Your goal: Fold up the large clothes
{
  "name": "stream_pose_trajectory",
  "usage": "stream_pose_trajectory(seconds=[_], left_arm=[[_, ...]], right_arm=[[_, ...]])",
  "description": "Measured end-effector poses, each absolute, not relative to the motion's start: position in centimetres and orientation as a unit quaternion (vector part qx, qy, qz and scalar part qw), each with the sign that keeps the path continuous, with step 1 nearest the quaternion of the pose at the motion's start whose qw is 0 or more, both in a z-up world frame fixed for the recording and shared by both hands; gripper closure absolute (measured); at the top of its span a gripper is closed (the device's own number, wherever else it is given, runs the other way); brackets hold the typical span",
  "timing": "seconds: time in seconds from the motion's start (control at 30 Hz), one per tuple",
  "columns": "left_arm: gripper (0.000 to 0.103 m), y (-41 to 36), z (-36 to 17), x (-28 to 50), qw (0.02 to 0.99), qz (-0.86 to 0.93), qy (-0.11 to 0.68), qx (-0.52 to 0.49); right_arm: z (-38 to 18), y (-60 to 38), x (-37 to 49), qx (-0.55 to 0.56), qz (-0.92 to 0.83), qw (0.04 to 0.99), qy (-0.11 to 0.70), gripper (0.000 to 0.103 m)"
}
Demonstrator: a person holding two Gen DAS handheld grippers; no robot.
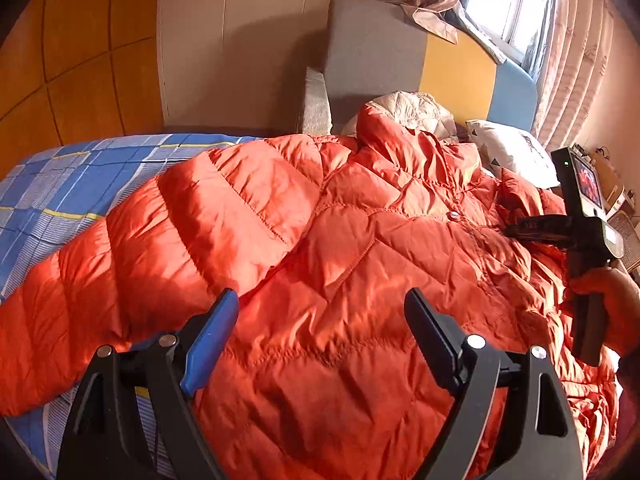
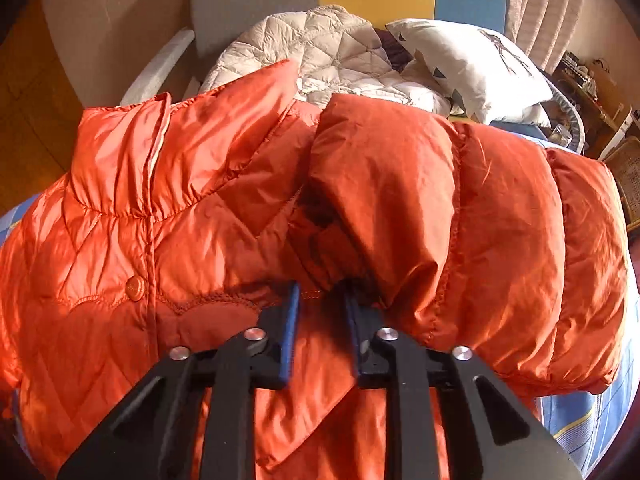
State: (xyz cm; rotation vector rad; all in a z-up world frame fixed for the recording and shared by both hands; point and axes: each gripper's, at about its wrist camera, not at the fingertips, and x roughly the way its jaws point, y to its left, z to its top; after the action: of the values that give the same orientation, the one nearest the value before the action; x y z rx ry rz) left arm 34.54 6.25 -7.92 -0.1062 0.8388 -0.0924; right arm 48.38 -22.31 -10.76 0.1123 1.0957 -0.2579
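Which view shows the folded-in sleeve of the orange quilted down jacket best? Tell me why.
The right wrist view: the sleeve fills it, doubled across the jacket's front with its cuff at the right gripper. The left wrist view shows only a crumpled sliver beside the right gripper.

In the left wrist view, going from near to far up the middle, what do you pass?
Left gripper → orange down jacket → cream quilted jacket → grey headboard panel.

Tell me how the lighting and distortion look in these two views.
Left wrist view: sun from the window puts glare on the orange jacket; fisheye bends the bed. Right wrist view: bright sheen at left, the folded sleeve shadowed near the tongs.
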Motion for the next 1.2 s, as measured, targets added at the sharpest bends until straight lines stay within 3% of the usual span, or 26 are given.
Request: stream_pose_trajectory(seconds=[0.03,0.37,0.43,0.47,0.5,0.63,0.67,0.87,0.9,1.2], left_arm=[[0.018,6.2,-8.1,35.0,0.909,-0.047,0.411,-0.05],[0.018,6.1,-8.9,37.8,0.903,-0.036,0.422,-0.079],[0.018,5.9,-9.0,37.8,0.902,-0.041,0.423,-0.081],[0.018,5.7,-9.0,37.8,0.903,-0.039,0.422,-0.075],[0.018,5.5,-9.0,37.8,0.903,-0.04,0.422,-0.072],[0.018,5.3,-9.5,38.0,0.901,-0.043,0.426,-0.063],[0.018,5.3,-9.6,38.1,0.901,-0.044,0.427,-0.065],[0.018,5.6,-9.8,38.2,0.901,-0.045,0.426,-0.065],[0.018,5.6,-9.8,38.2,0.901,-0.047,0.426,-0.065],[0.018,6.2,-9.6,37.6,0.902,-0.04,0.425,-0.069]], right_arm=[[-10.8,-22.5,48.4,0.057,-0.12,0.844,0.519,0.103],[-6.7,-19.7,47.4,0.029,-0.091,0.878,0.468,0.1],[-7.0,-20.6,47.5,0.032,-0.112,0.872,0.476,0.062],[-7.3,-21.0,47.4,0.031,-0.124,0.871,0.475,0.026],[-7.6,-21.3,47.3,0.027,-0.135,0.872,0.47,0.023],[-9.4,-22.4,47.8,0.015,-0.153,0.863,0.481,0.024],[-9.9,-22.6,48.0,0.012,-0.159,0.86,0.484,0.029],[-11.2,-24.2,48.7,0.027,-0.167,0.849,0.5,0.088],[-10.9,-24.3,48.6,0.032,-0.164,0.851,0.497,0.091],[-7.8,-18.6,47.3,0.051,-0.06,0.88,0.468,0.091]])
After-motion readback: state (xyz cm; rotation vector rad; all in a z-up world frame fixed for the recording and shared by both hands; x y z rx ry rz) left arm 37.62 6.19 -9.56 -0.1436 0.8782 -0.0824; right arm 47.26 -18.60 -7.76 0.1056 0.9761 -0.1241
